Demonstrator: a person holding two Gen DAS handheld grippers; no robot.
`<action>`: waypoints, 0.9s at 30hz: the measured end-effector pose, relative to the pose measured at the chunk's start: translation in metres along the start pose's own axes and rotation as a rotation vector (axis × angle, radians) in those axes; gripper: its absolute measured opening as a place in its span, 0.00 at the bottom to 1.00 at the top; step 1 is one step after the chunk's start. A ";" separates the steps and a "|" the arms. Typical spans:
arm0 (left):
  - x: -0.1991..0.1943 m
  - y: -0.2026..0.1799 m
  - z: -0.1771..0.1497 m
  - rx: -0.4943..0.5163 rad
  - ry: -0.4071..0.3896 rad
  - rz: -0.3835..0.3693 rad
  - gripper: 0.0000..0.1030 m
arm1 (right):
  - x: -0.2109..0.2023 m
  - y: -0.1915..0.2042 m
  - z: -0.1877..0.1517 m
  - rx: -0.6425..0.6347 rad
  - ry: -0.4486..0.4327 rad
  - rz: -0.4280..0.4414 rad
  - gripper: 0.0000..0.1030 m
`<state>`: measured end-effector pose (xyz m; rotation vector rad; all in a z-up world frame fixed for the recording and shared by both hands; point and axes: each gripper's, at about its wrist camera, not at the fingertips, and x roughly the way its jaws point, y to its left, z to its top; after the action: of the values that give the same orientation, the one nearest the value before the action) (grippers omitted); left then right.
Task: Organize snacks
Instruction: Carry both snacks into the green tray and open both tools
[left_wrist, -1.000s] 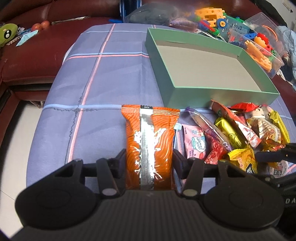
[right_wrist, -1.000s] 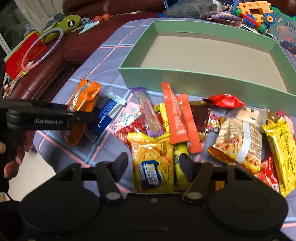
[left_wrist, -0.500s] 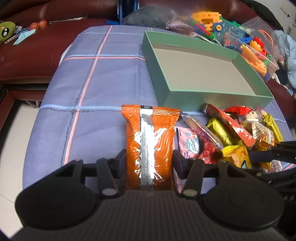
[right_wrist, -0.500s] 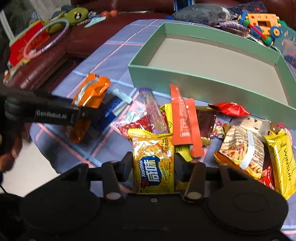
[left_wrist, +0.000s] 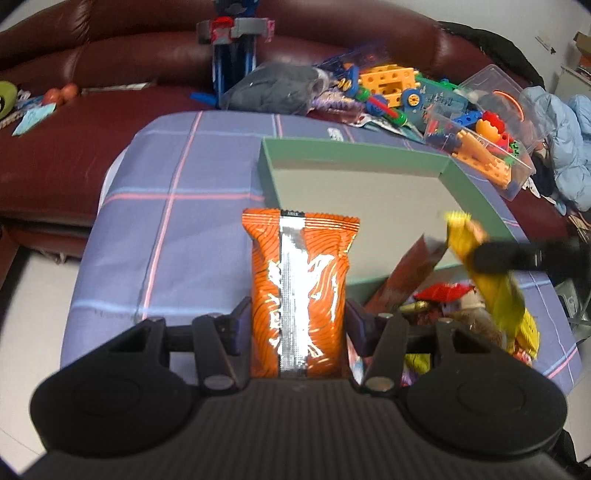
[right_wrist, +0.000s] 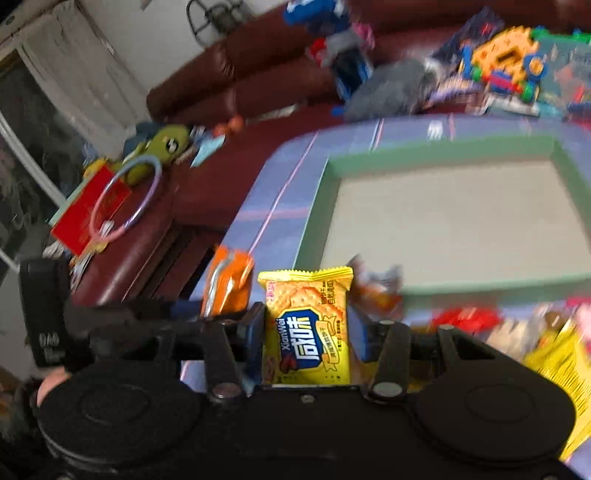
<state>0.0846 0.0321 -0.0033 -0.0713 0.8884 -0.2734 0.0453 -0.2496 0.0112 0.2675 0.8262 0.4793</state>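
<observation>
**Orange and yellow packets both clamped, green box ahead of the jaws**

Orange foil fills your left gripper (left_wrist: 299, 325): its jaws are pressed on both long edges of the orange packet (left_wrist: 300, 288), about half open, gripping the lower part. The packet's long axis runs straight out along the fingers, silver seam facing the camera, crimped far end pointing at the near-left corner of the green box (left_wrist: 476, 188).

Your right gripper (right_wrist: 307, 332) pinches the yellow cracker packet (right_wrist: 307, 325) the same way, jaws closed on its two sides, printed face toward the camera, long axis along the fingers and serrated top edge pointing toward the box's near wall (right_wrist: 314, 221). In the left wrist view that same packet shows as a blurred yellow streak to the right of your left jaws.

Beyond both sets of jaws the box lies open on the blue checked cloth (left_wrist: 177, 206), its pale floor bare. Below and to the right of your left jaws sits the snack pile (left_wrist: 447, 299) (red, brown and yellow wrappers, too blurred to sort out), between you and the box's near wall. Past the box's far rim, a clear tub of building toys (left_wrist: 487, 147) and a grey bundle (left_wrist: 277, 88) crowd the dark red sofa (left_wrist: 92, 66). Left of your right jaws, a red book and a plastic ring (right_wrist: 125, 199) lie on the sofa arm.
</observation>
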 end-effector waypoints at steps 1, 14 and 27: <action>0.002 -0.002 0.005 0.002 -0.005 0.001 0.50 | -0.002 -0.005 0.009 0.011 -0.018 -0.013 0.45; 0.089 -0.033 0.114 0.069 -0.031 0.033 0.50 | 0.068 -0.057 0.090 0.040 -0.053 -0.205 0.45; 0.165 -0.019 0.155 0.048 -0.011 0.081 0.55 | 0.171 -0.088 0.139 0.128 0.017 -0.190 0.45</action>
<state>0.2994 -0.0384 -0.0267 0.0078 0.8714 -0.2184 0.2762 -0.2451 -0.0431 0.3002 0.8910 0.2516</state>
